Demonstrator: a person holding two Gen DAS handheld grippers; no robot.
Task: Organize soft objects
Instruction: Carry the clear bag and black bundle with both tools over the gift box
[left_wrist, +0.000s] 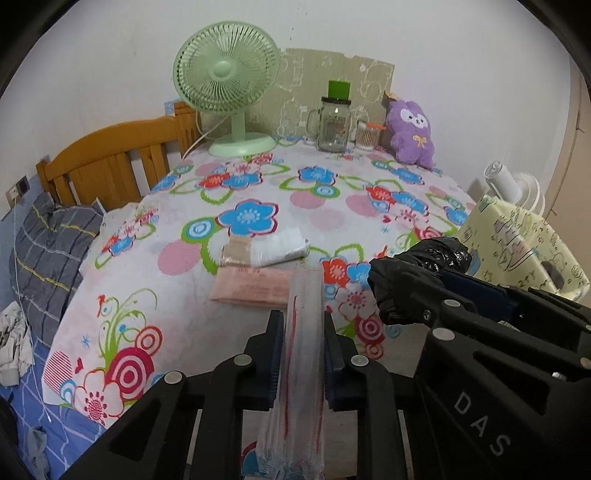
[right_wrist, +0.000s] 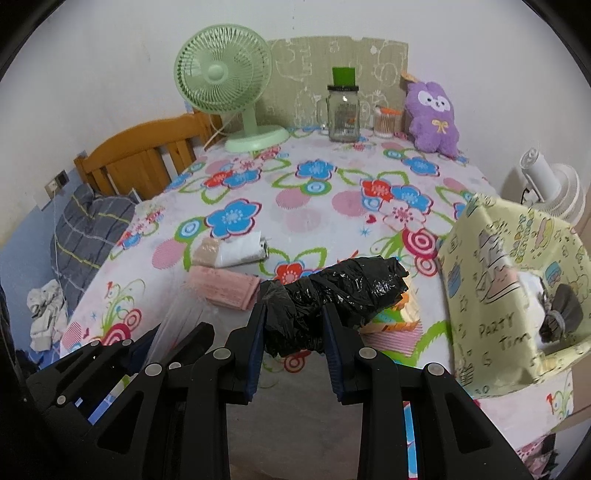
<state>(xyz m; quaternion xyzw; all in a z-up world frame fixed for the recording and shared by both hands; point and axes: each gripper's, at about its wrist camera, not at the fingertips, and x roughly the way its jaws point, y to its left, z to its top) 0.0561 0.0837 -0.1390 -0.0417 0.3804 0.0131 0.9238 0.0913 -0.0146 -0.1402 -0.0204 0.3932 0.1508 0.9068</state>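
A: A table spread with a flowered cloth (left_wrist: 258, 192) is being shown against a white wall, beside a wooden bed frame (left_wrist: 110, 155). A green desk fan (left_wrist: 227, 85), a glass jar (left_wrist: 334, 123) and a purple plush toy (left_wrist: 410, 129) are being kept along the back edge.

B: And how far is the sorting being judged to have come?

A: Midway, it seems. A pale yellow printed box (right_wrist: 517, 288) is standing open at the right with some things already inside, though they are not being made out clearly. A pink folded pack (left_wrist: 251, 288) and a white and beige pack (left_wrist: 266, 249) are still lying on the cloth near the middle, so they are being counted as left to do.

B: The tongs?

A: Both are being held narrow and loaded. A clear plastic sleeve with red stitching (left_wrist: 304, 332) is being pinched between the pads of the left gripper (left_wrist: 303, 354), its length running forward over the pink pack. A roll of black plastic bags (right_wrist: 332, 295) is being clamped by the right gripper (right_wrist: 293, 332) near one end, above the cloth and just left of the box.
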